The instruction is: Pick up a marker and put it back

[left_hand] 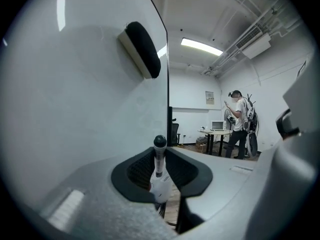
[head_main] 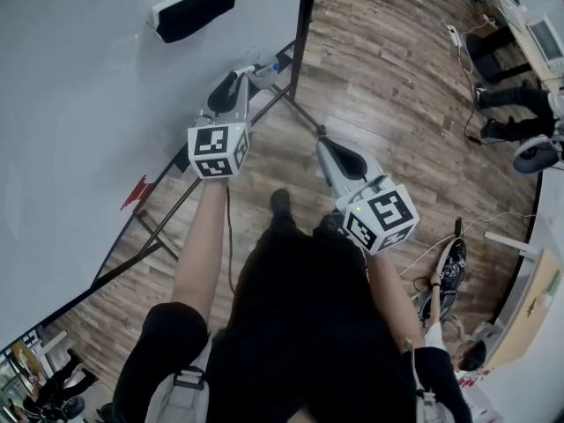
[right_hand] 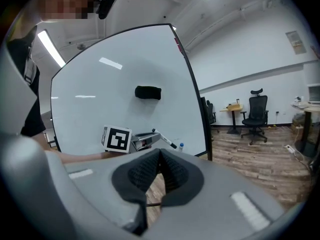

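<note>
Marker [left_hand: 159, 159], white in the barrel with a black cap, stood clamped between the jaws of the left gripper [left_hand: 161, 174]. Its capped end poked out ahead of the pads, and it was held in the air just in front of the whiteboard [head_main: 79, 77], near that board's right edge and below the black eraser [head_main: 194, 9] stuck to its face. The right gripper [right_hand: 159, 170] hung well back from the whiteboard with its jaws together on nothing. The pickup looked done, with the putting back yet to come. Since the pads appeared to hold only a short stretch of a smooth round barrel, a bump of the cap against the whiteboard could have tipped the marker in the jaws. Letting go before it rested on the board's ledge would likely have sent it to the wooden floor [head_main: 379, 77] below.
</note>
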Tool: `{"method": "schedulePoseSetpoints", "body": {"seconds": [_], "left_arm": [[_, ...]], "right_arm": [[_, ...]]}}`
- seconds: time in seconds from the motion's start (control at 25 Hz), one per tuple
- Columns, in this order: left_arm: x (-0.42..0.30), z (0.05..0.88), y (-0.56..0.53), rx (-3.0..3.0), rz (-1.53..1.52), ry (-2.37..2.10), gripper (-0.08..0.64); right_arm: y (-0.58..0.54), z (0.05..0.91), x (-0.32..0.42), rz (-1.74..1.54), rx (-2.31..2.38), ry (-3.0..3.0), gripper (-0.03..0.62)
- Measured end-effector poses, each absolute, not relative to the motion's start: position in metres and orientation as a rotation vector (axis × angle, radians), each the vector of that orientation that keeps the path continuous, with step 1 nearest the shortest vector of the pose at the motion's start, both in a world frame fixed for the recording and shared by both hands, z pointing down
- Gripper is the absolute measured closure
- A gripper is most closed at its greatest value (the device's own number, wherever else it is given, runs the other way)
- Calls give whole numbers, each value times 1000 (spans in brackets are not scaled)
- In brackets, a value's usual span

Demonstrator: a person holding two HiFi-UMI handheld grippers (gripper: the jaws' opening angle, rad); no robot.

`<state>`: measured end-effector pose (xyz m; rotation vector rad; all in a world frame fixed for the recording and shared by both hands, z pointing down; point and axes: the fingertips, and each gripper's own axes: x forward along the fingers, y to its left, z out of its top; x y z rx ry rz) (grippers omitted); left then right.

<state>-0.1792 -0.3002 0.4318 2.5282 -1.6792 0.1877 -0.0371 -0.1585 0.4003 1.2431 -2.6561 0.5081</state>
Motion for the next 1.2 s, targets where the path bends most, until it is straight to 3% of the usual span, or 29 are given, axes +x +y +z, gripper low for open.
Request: {"method": "schedulePoseSetpoints", "body": {"seconds": [0.48, 1.2], "left_arm": [[-173, 392, -224, 2546, 182, -1758, 486], [-95, 362, -62, 2414, 130, -1886, 486]], "right_arm": [[-128, 389, -27, 507, 1146, -2767, 592], [-38, 382, 51, 488, 951, -2843, 592]]}}
